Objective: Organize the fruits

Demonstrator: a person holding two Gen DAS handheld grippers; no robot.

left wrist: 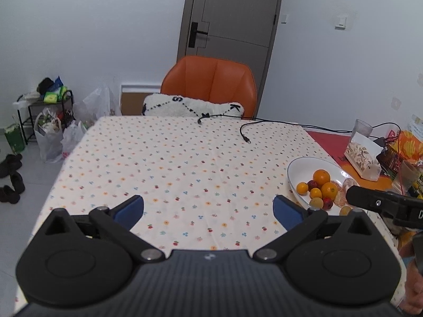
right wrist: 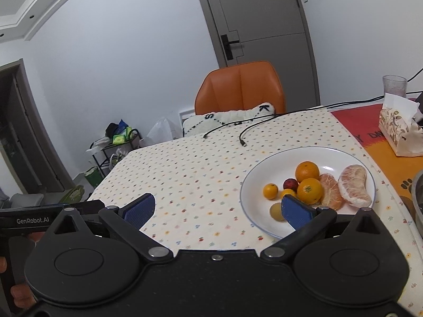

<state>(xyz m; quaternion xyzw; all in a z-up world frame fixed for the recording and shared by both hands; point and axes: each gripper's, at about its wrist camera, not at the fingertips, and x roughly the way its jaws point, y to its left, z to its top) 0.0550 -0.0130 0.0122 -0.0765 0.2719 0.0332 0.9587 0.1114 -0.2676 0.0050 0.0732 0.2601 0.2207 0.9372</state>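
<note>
On the far left I am seeing a metal rack point(left wrist: 45, 111) against the wall with plastic bags point(left wrist: 51, 137) slumped at its foot and dark shoes point(left wrist: 10, 177) on the floor. My left gripper point(left wrist: 208, 208) is hanging over the dotted tablecloth point(left wrist: 171, 158) with its jaws spread as wide as they go and nothing between the blue pads point(left wrist: 129, 210), only bare cloth. Beyond it, the orange chair point(left wrist: 211, 82) is standing at the far edge of the table with a white cushion point(left wrist: 185, 107) on its seat, and a grey door point(left wrist: 230, 13) is rising behind that. Two black cables point(left wrist: 246, 132) are trailing onto the cloth from the right.

My right gripper point(right wrist: 219, 208) is likewise gaping fully and gripping nothing; its right pad point(right wrist: 296, 214) is overlapping the near rim of the white plate point(right wrist: 253, 179) (whether it is touching the plate I cannot tell). The fruit is all sitting in that plate: two oranges point(right wrist: 309, 190), a small mandarin point(right wrist: 270, 190), a dark red plum point(right wrist: 290, 184), a yellowish-green fruit point(right wrist: 276, 211) partly behind the pad, a peeled orange-coloured citrus piece point(right wrist: 330, 192) and a peeled pomelo piece point(right wrist: 354, 185). Further right, a patterned tissue box point(right wrist: 399, 132) and a clear cup point(right wrist: 394, 85) are standing on an orange and red mat point(right wrist: 370, 142).
</note>
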